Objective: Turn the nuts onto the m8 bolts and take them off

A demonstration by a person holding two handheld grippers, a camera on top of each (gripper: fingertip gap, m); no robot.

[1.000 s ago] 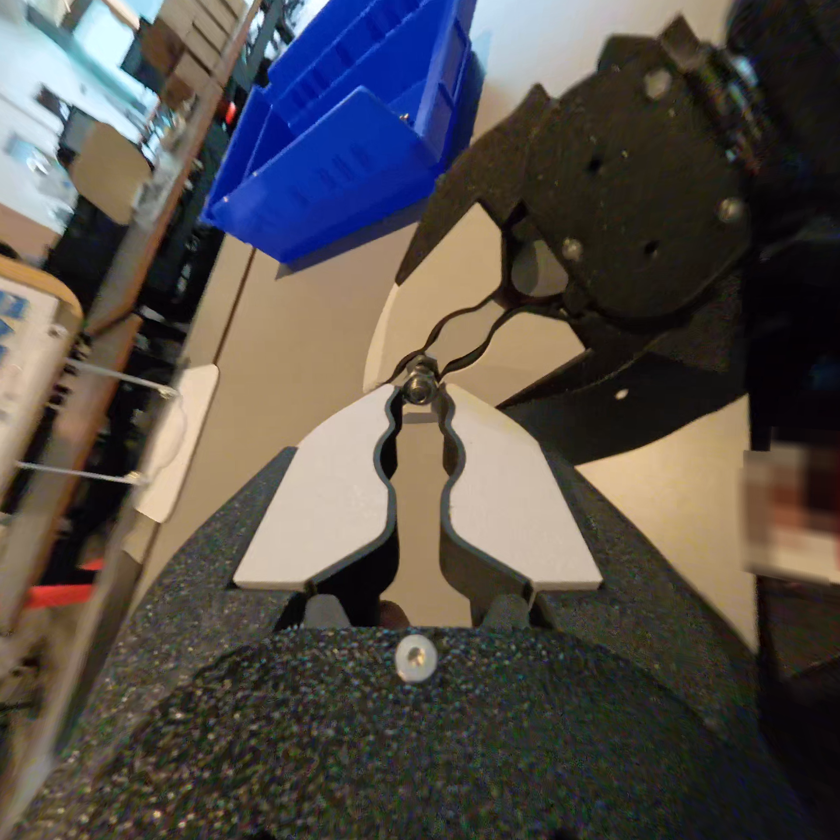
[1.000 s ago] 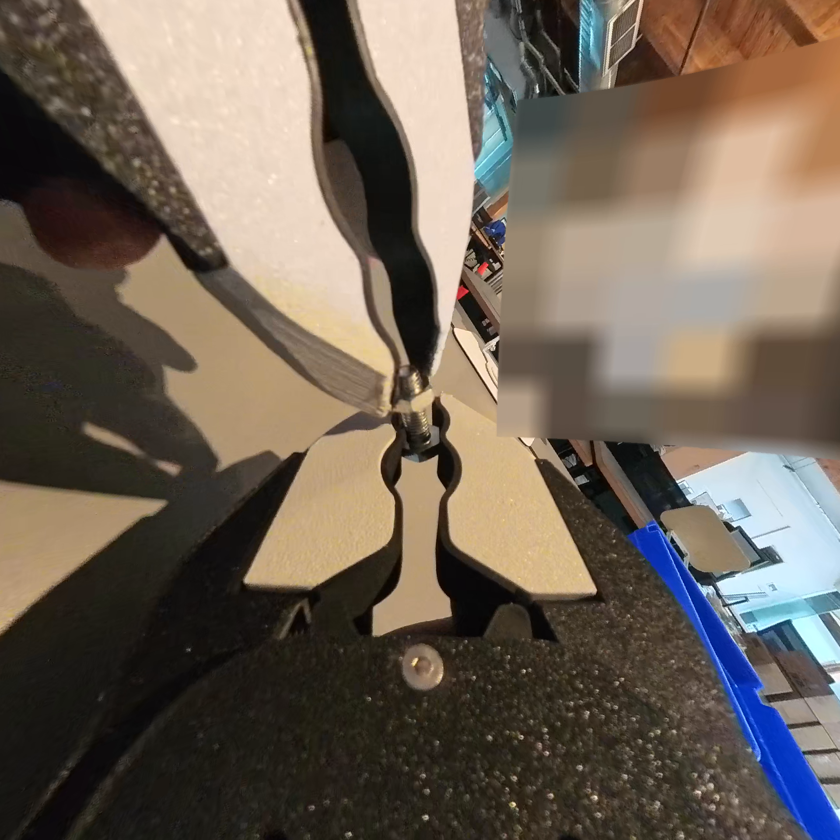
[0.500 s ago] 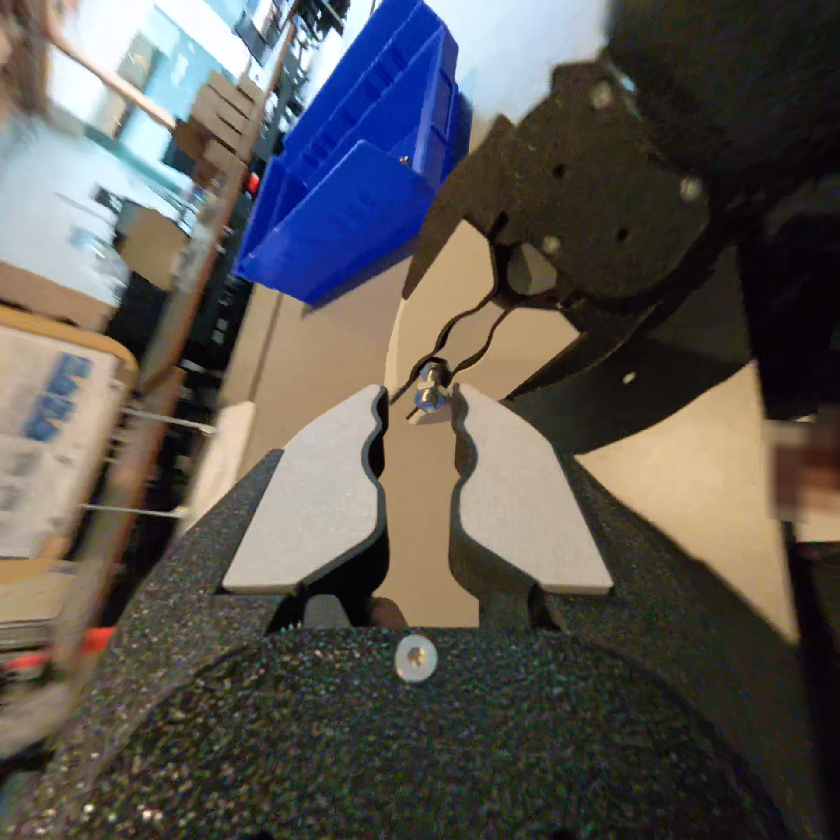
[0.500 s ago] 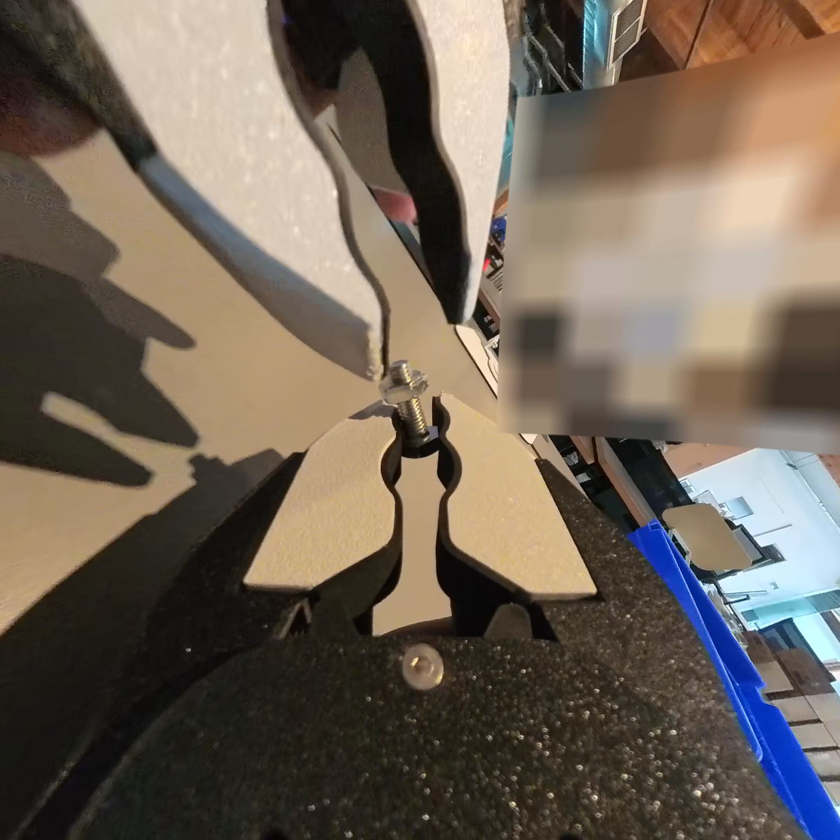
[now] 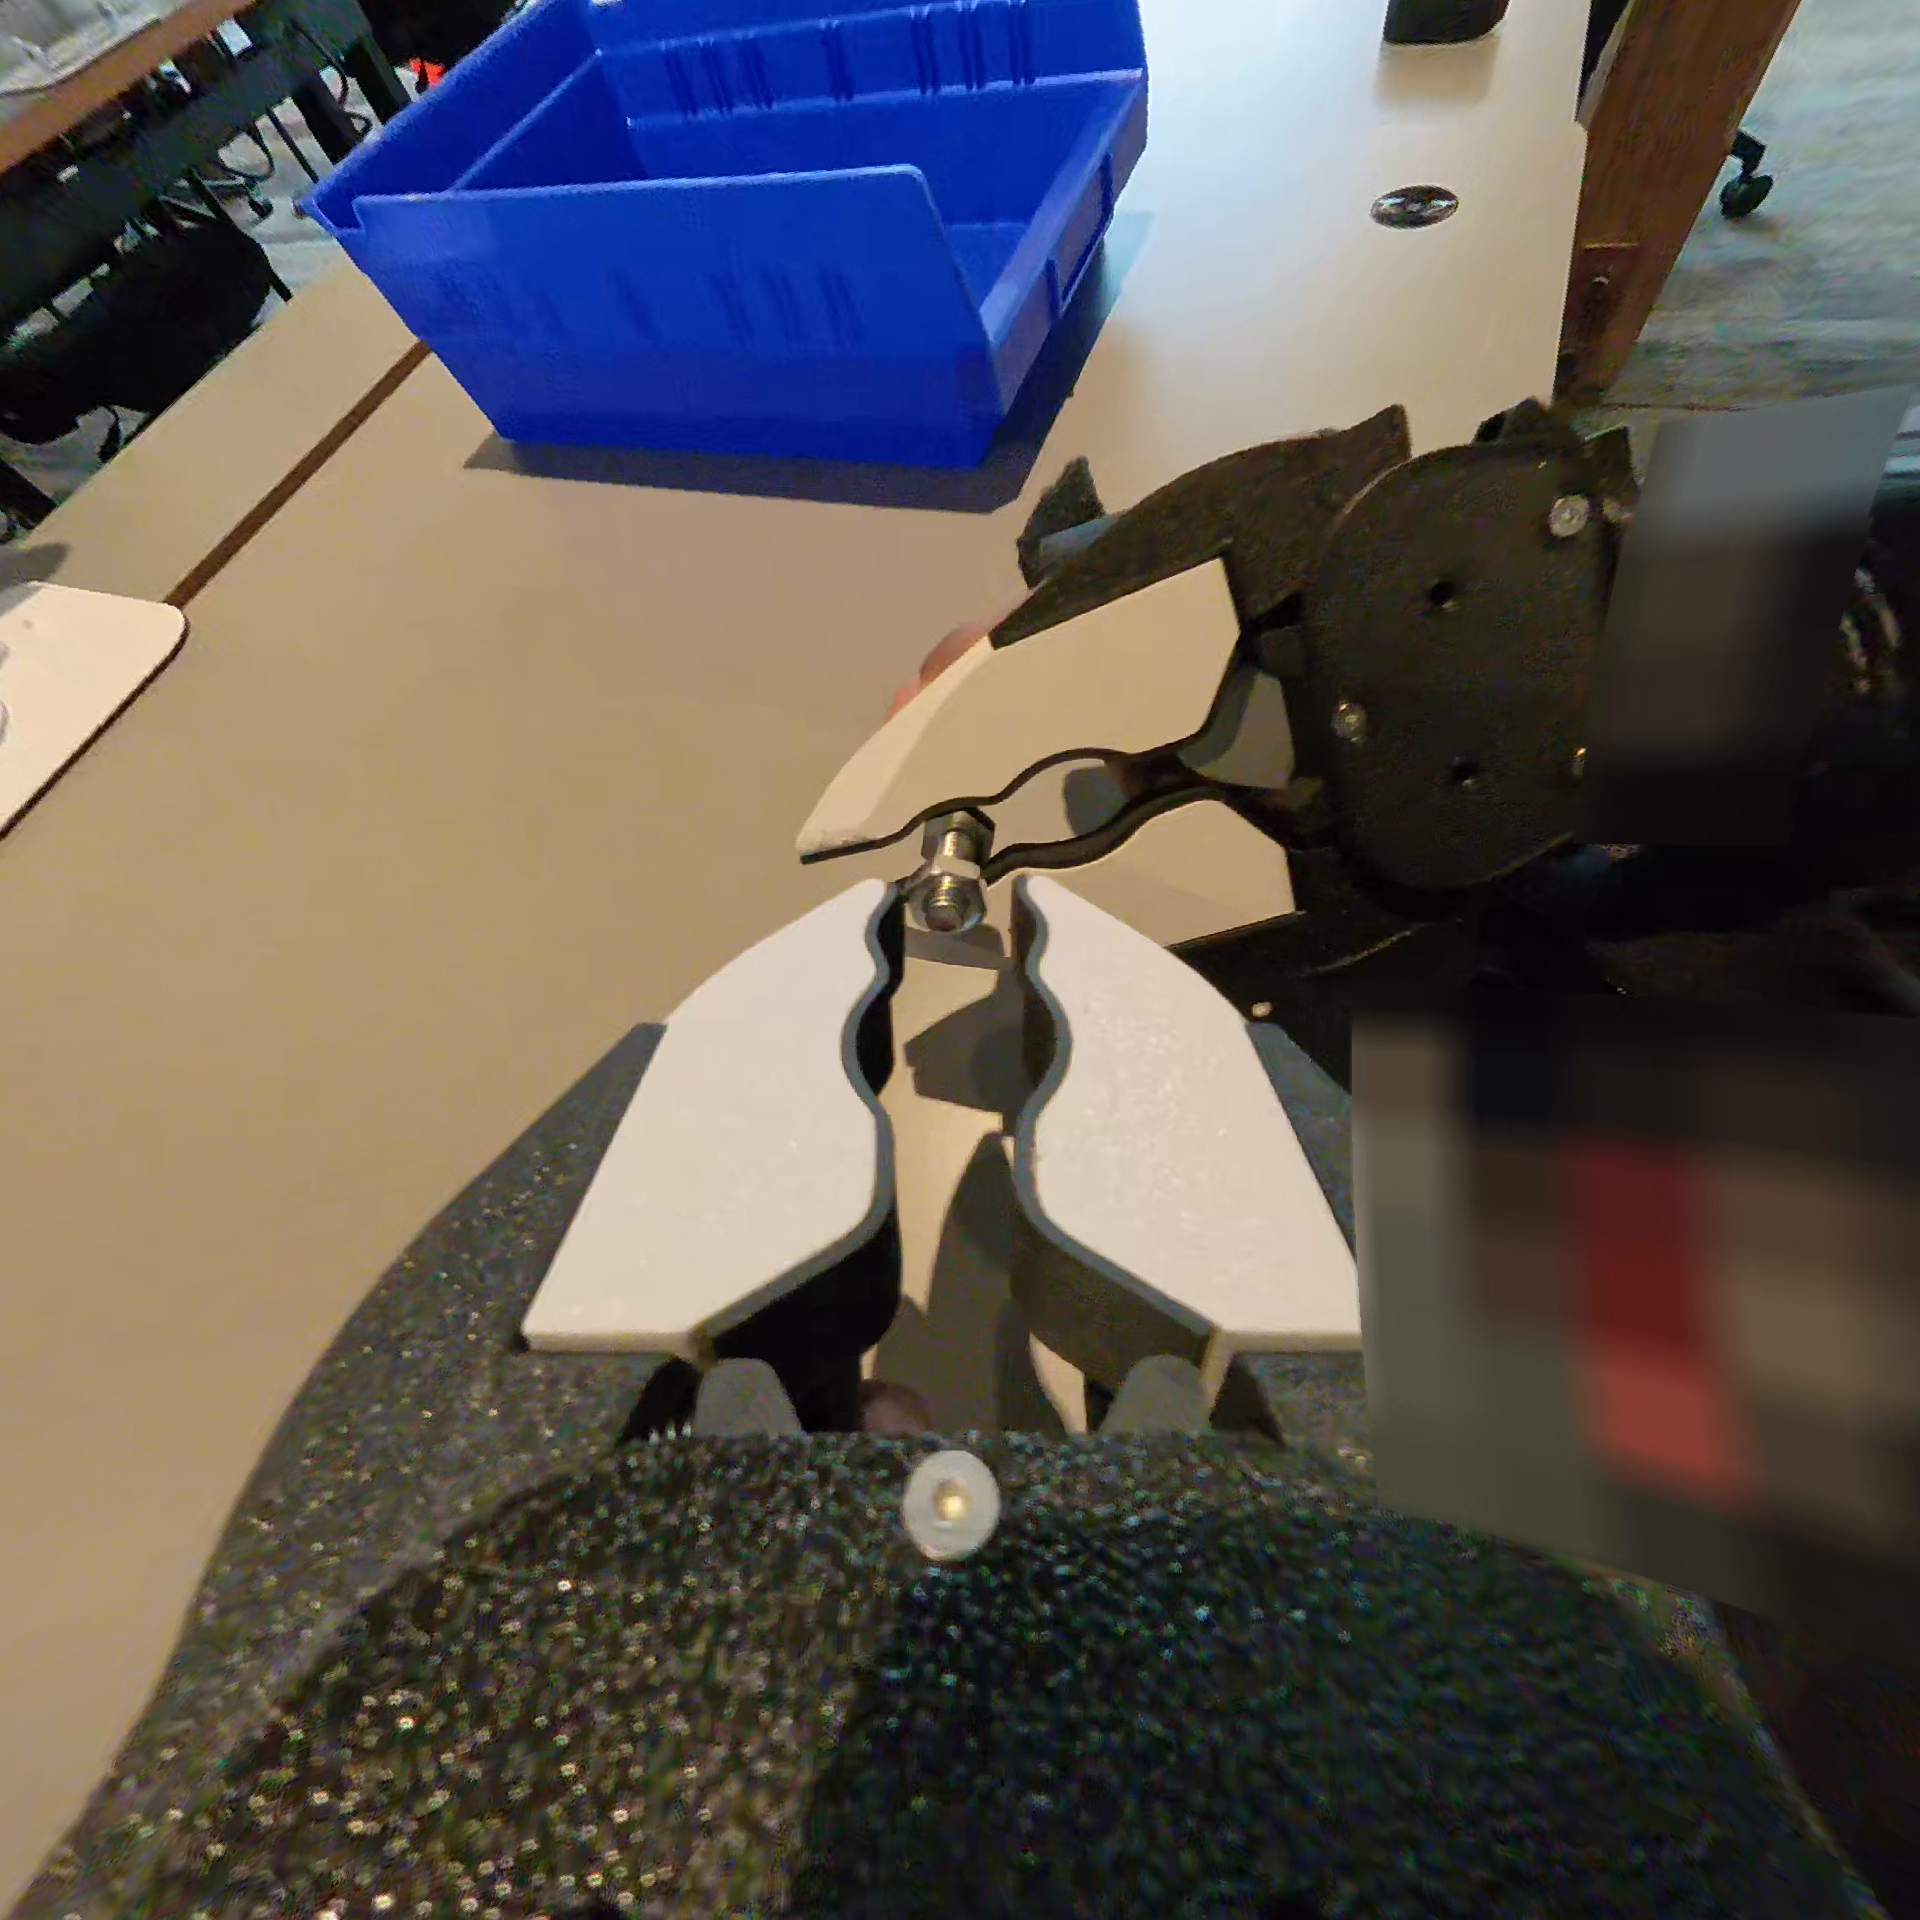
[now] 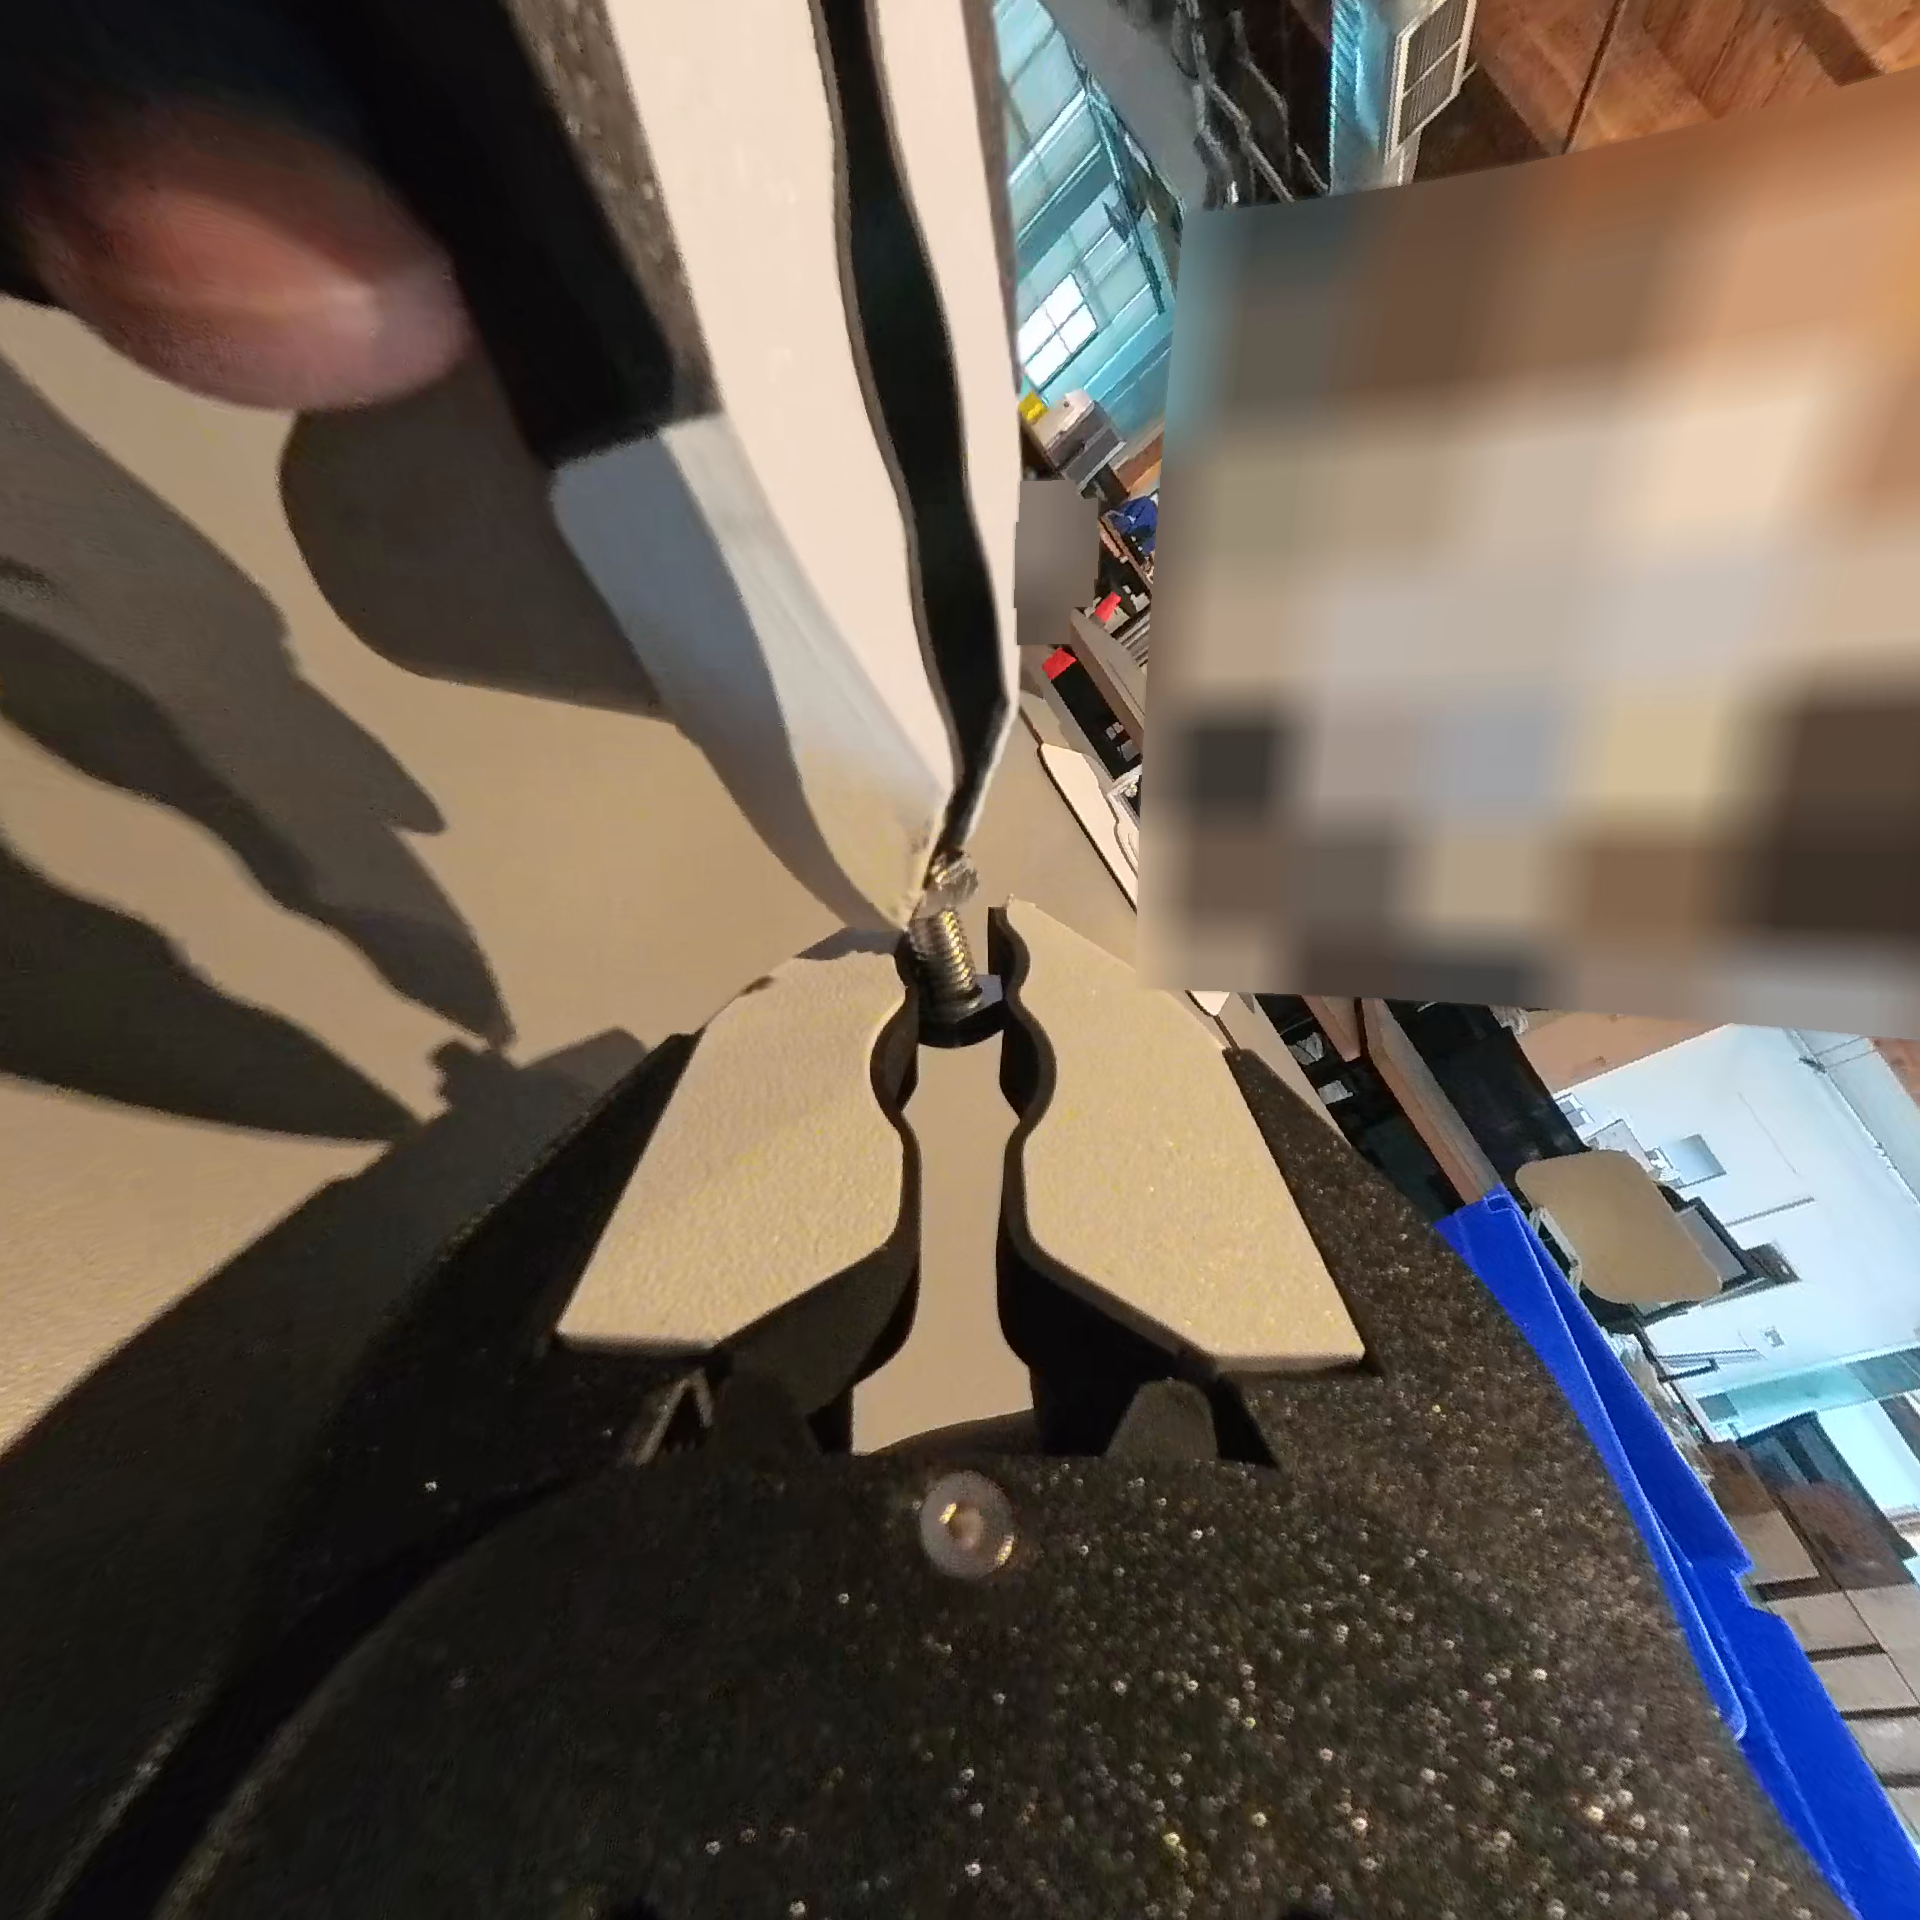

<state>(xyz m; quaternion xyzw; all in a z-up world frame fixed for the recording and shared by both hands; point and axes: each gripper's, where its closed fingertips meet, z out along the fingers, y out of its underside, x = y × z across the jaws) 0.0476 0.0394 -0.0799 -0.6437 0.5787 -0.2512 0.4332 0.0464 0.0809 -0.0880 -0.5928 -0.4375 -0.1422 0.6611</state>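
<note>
A smooth beige table [image 5: 436,831] carries a glossy blue plastic bin [image 5: 727,239], seen whole only in the left wrist view. The right gripper [image 6: 951,997], black speckled body with pale wavy-edged fingers, is clenched on the head end of a threaded steel bolt [image 6: 940,951]. The left gripper [image 5: 951,914] stands parted around the hex nut [image 5: 940,899] on the bolt's tip, one finger just beside it; the right wrist view blurs this contact.
</note>
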